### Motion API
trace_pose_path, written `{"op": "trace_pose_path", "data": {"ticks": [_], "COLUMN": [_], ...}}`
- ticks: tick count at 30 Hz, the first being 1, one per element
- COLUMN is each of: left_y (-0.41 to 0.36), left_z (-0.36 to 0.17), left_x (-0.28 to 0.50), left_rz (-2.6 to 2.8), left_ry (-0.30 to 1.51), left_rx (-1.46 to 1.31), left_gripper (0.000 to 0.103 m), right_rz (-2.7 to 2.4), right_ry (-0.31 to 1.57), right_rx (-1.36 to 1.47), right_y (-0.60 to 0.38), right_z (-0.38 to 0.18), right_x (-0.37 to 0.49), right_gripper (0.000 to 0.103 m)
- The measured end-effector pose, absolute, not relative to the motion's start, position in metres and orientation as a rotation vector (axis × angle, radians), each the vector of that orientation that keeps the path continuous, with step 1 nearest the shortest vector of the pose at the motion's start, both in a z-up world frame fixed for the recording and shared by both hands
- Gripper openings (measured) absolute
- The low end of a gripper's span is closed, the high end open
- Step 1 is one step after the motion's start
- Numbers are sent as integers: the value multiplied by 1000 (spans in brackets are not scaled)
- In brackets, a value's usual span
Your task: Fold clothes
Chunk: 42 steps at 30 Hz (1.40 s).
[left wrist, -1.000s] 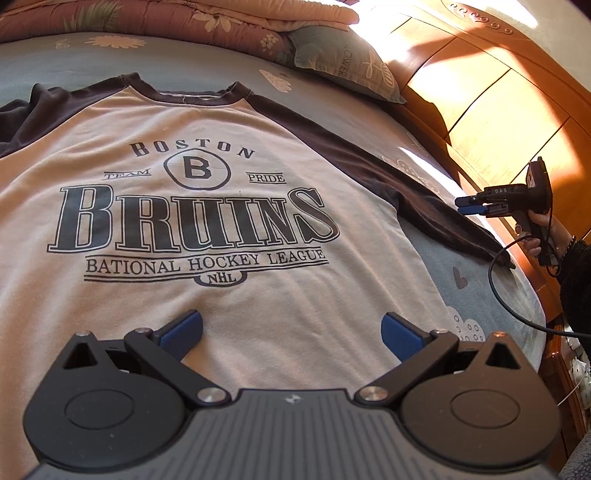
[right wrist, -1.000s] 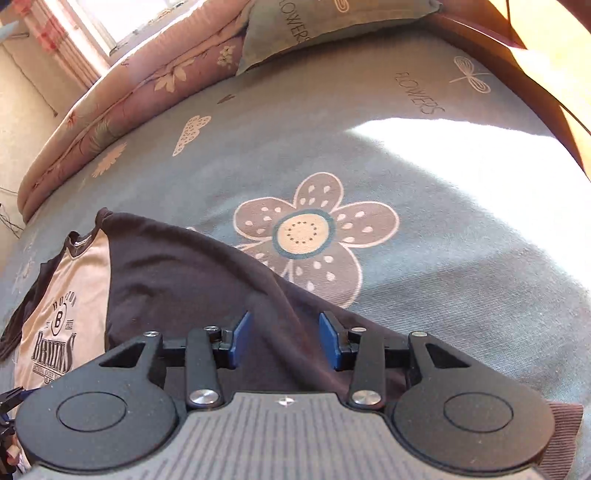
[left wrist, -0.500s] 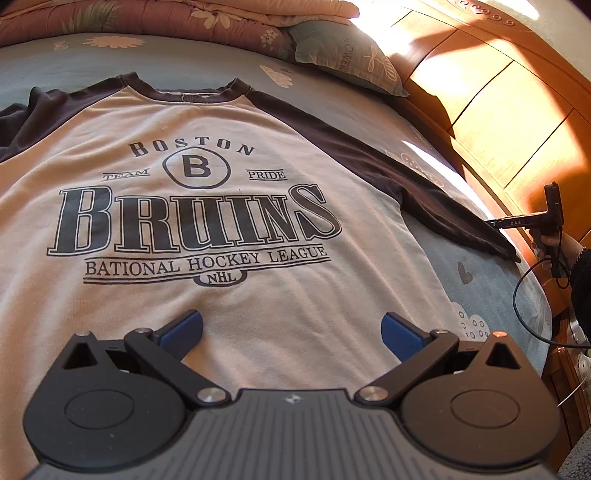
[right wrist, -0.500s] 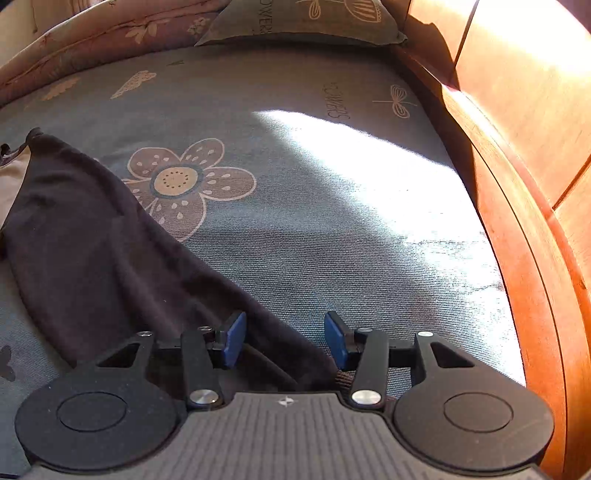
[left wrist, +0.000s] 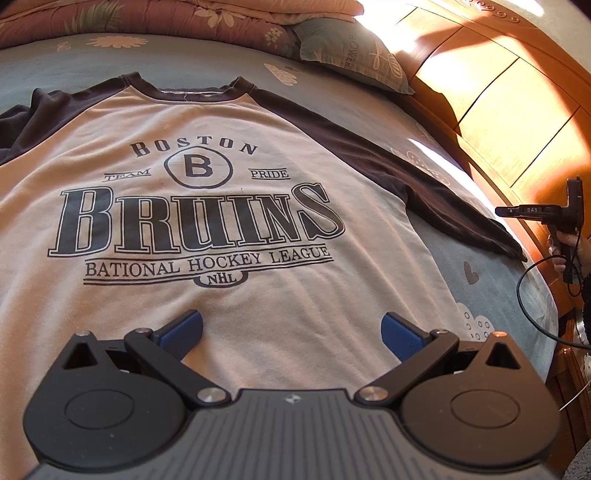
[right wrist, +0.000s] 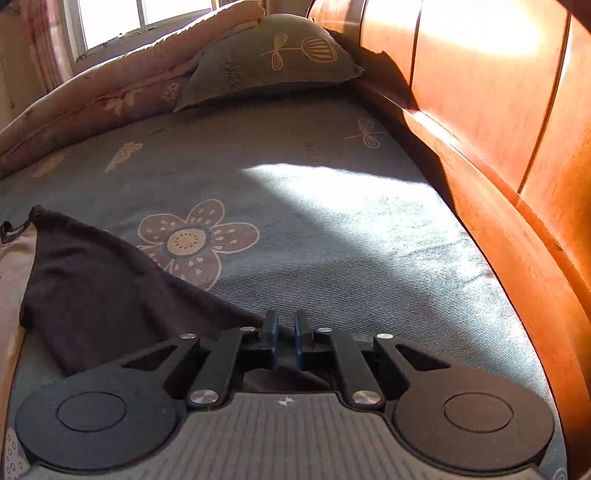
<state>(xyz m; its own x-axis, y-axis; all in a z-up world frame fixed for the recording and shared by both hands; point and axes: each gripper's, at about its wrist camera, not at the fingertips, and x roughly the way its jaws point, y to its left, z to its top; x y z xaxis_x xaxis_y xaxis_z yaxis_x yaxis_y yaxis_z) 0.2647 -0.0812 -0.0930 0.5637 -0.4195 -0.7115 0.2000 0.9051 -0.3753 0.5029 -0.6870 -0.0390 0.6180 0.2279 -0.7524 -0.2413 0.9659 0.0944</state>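
A cream raglan shirt [left wrist: 229,288] with dark sleeves and a "Boston Bruins" print lies flat, front up, on the bed. My left gripper [left wrist: 291,328] hovers over its lower hem, fingers wide open and holding nothing. The shirt's right sleeve [left wrist: 443,206] stretches toward the headboard. My right gripper [right wrist: 285,332] sits at the end of that dark sleeve [right wrist: 110,295], its blue pads drawn almost together with dark cloth in the slit between them. In the left wrist view the right gripper [left wrist: 498,211] is level beside the cuff, held by a hand [left wrist: 565,247].
The grey-blue bedsheet [right wrist: 332,229] has flower prints and a sunlit patch. A wooden headboard [right wrist: 498,147] runs along the right. A grey pillow [right wrist: 273,62] and a rolled pink quilt [left wrist: 147,18] lie at the far end. A cable [left wrist: 528,306] hangs from the right gripper.
The right gripper's fingers have closed from open to nearly together at the sleeve's end, and its view tilted up toward the pillow. The left gripper has stayed put, open.
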Motion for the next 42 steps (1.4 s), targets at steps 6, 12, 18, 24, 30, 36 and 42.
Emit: {"op": "trace_pose_path", "data": {"ticks": [6, 12, 18, 24, 30, 36, 42], "left_y": [-81, -82, -81, -82, -114, -158, -229], "left_z": [-93, -93, -94, -94, -66, -30, -20], "left_x": [265, 266, 265, 265, 301, 348, 408], "left_rz": [-371, -374, -376, -373, -493, -650, -817], "left_ry": [905, 905, 896, 895, 859, 805, 779], "left_rx": [-261, -254, -259, -252, -183, -84, 71], "left_gripper": [102, 102, 102, 102, 100, 100, 100], "right_rz": [253, 67, 157, 270, 246, 268, 225], "right_ry": [965, 876, 852, 909, 914, 850, 870], "right_rx": [-115, 13, 51, -70, -60, -24, -66], "right_y": [-640, -651, -639, -591, -602, -596, -574], "right_z": [-68, -69, -41, -61, -64, -42, -72], "right_x": [521, 544, 508, 467, 427, 433, 457], "right_gripper": [35, 37, 38, 39, 44, 51, 62]}}
